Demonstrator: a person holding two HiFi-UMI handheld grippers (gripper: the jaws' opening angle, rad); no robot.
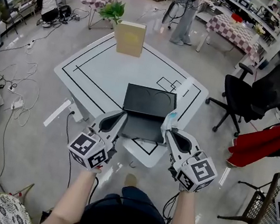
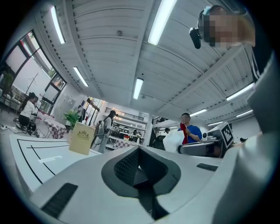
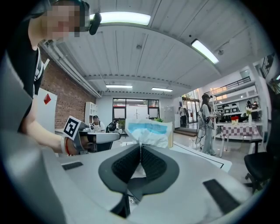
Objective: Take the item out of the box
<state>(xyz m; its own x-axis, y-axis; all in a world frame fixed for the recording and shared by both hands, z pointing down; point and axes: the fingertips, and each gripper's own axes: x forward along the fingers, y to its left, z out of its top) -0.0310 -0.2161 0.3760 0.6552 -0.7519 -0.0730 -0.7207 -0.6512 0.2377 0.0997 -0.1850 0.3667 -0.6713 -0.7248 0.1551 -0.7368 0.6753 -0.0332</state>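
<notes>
**Pinching a packet (image 1: 169, 120) beside the black box (image 1: 150, 101)**

Held by its lower edge, the white packet with a blue panel stands upright between the closed fingers of the right gripper (image 1: 167, 131). In the right gripper view the packet (image 3: 148, 132) rises straight out of the pinch, its crumpled bottom caught where the right gripper (image 3: 141, 148) meets. In the head view it sits at about 4 o'clock of the black box, just at that box's right edge.

The black box lies flat near the middle of the white tabletop (image 1: 93, 73), which is marked with black lines. The tips of both grippers reach its near side.

The left gripper (image 1: 123, 114) is at 8 o'clock of the box. In its own view the fingers of the left gripper (image 2: 139, 149) are pressed together with nothing between them.

A tan box (image 1: 129, 38) stands upright at 11 o'clock, at the tabletop's far edge, with a green plant (image 1: 114, 10) just behind it. The left gripper view shows that tan box (image 2: 82, 138) and the plant (image 2: 71, 117) too. A black office chair (image 1: 255, 94) stands on the floor at 2 o'clock, well apart from the tabletop.
</notes>
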